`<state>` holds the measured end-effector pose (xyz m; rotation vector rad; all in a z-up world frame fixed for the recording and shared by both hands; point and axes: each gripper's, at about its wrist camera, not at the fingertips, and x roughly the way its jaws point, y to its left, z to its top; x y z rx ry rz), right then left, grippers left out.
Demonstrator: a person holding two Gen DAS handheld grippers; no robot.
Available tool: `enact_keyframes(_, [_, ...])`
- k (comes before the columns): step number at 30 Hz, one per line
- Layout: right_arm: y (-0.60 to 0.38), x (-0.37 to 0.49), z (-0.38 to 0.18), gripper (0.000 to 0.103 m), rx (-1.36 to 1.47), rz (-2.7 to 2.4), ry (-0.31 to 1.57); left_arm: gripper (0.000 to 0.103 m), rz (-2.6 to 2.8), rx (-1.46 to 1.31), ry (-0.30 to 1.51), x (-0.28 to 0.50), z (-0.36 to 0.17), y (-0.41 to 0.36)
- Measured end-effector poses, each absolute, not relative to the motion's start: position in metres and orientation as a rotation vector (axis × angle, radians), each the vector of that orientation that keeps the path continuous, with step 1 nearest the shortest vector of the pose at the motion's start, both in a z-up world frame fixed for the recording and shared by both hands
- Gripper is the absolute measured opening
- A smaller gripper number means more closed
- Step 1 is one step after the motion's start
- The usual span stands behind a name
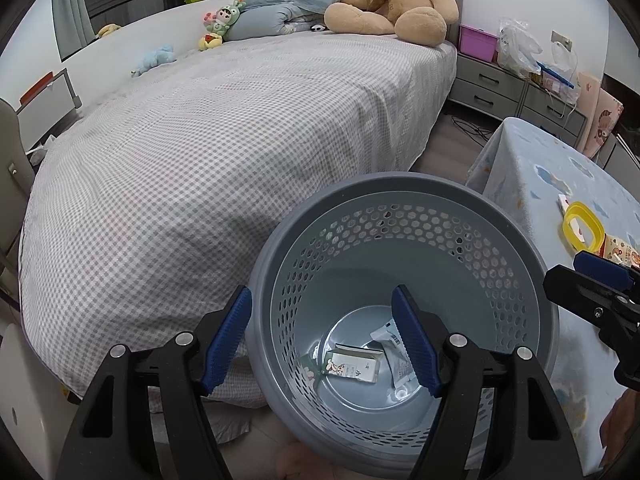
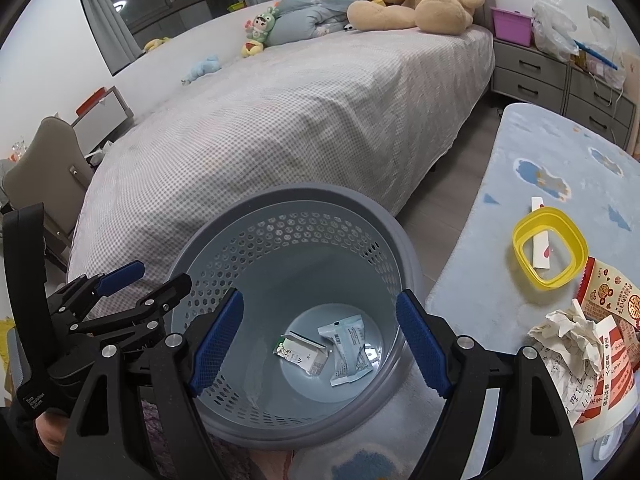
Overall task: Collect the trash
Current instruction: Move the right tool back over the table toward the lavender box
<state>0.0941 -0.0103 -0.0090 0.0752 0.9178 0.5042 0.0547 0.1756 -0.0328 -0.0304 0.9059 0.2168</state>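
Note:
A grey perforated waste basket (image 1: pixel 400 188) stands on the floor between the bed and a low table; it also shows in the right wrist view (image 2: pixel 304 196). In its bottom lie a small carton (image 2: pixel 304 354) and a white wrapper (image 2: pixel 348 348). Both grippers hover above the basket, open and empty: my left gripper (image 1: pixel 324 340) and my right gripper (image 2: pixel 320 340). The left gripper also shows at the left of the right wrist view (image 2: pixel 148 276). On the table lie a crumpled paper (image 2: pixel 568 328), a red snack packet (image 2: pixel 616 300), a paper cup (image 2: pixel 608 380) and a yellow ring lid (image 2: pixel 550 254).
A bed with a checked sheet (image 1: pixel 200 152) fills the left, with a teddy bear (image 1: pixel 392 4) and small toys at its head. The low table has a blue cloth (image 2: pixel 520 184). Grey drawers (image 1: pixel 488 84) stand at the back right. A chair (image 2: pixel 48 160) is at far left.

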Motion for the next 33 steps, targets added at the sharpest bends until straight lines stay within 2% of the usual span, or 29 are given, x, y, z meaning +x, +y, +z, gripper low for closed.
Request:
enact_keyframes(18, [-0.045, 0.078, -0.002, 0.077, 0.109, 0.423, 0.891, 0.069, 0.191, -0.006, 0.865, 0.050, -0.022, 0.160])
enact_keyframes(33, [-0.125, 0.052, 0.012, 0.077, 0.128, 0.257, 0.856, 0.069, 0.121, 0.019, 0.830, 0.050, -0.013, 0.120])
